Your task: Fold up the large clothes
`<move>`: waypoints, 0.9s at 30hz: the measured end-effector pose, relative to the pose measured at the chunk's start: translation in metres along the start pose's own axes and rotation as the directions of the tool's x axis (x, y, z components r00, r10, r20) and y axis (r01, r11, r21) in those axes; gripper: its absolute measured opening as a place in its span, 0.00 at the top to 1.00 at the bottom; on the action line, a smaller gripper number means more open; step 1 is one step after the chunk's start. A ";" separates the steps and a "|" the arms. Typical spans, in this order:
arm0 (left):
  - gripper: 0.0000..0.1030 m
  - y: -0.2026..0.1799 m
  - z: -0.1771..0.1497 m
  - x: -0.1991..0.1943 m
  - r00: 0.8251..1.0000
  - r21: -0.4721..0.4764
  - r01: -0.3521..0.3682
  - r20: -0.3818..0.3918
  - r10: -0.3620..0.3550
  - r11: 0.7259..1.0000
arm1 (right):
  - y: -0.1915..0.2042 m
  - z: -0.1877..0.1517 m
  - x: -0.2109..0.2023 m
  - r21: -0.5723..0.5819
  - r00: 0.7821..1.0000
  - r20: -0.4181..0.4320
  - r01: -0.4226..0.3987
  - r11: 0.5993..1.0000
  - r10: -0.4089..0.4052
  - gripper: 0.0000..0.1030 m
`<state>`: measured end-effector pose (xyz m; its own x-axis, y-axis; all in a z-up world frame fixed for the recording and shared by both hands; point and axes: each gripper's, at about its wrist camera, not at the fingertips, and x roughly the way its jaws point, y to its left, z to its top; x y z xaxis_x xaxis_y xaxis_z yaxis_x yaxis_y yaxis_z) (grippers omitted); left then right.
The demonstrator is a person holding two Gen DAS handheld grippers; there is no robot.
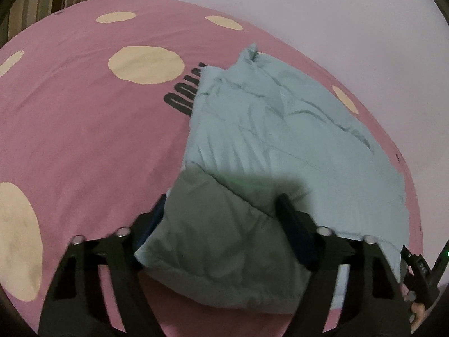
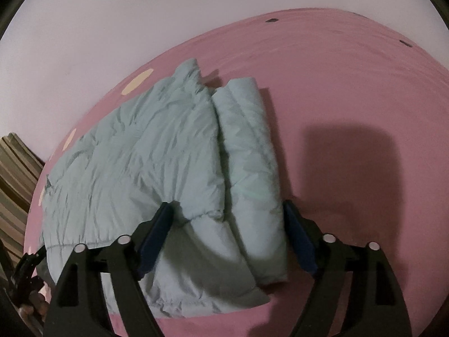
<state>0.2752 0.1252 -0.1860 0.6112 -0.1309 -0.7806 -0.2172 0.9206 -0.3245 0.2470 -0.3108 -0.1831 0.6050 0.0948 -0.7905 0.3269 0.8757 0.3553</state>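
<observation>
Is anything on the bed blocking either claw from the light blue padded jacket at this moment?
Nothing visible does. The jacket lies directly between the open fingers of both the left claw and the right claw. Only the pink bedspread surrounds it.

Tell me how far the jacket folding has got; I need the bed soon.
Done: one sleeve looks folded in along the pale blue puffer jacket, which lies flat on the pink bedspread. In hand: the left gripper and the right gripper both straddle the near hem with fingers open, nothing pinched yet. Left: probably gripping the hem and folding the body over; it is not yet a compact bundle.
</observation>
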 end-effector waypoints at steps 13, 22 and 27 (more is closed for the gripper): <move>0.86 -0.006 -0.004 -0.030 0.997 0.004 0.070 0.033 -0.070 0.998 | 0.011 -0.007 -0.024 0.040 0.991 0.019 -0.131 0.991 0.130 0.84; 0.86 0.011 -0.045 -0.080 0.999 0.047 0.048 0.009 -0.049 0.998 | -0.001 -0.050 -0.073 0.032 0.985 0.007 -0.171 0.985 0.171 0.85; 0.86 0.024 -0.074 -0.107 1.000 0.047 0.031 -0.003 -0.031 0.998 | -0.009 -0.085 -0.100 0.027 0.984 -0.008 -0.177 0.984 0.177 0.85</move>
<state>0.1484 0.1344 -0.1499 0.6157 -0.1607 -0.7714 -0.1621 0.9322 -0.3236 0.1221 -0.2878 -0.1495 0.6478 0.2520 -0.7189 0.2345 0.8319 0.5030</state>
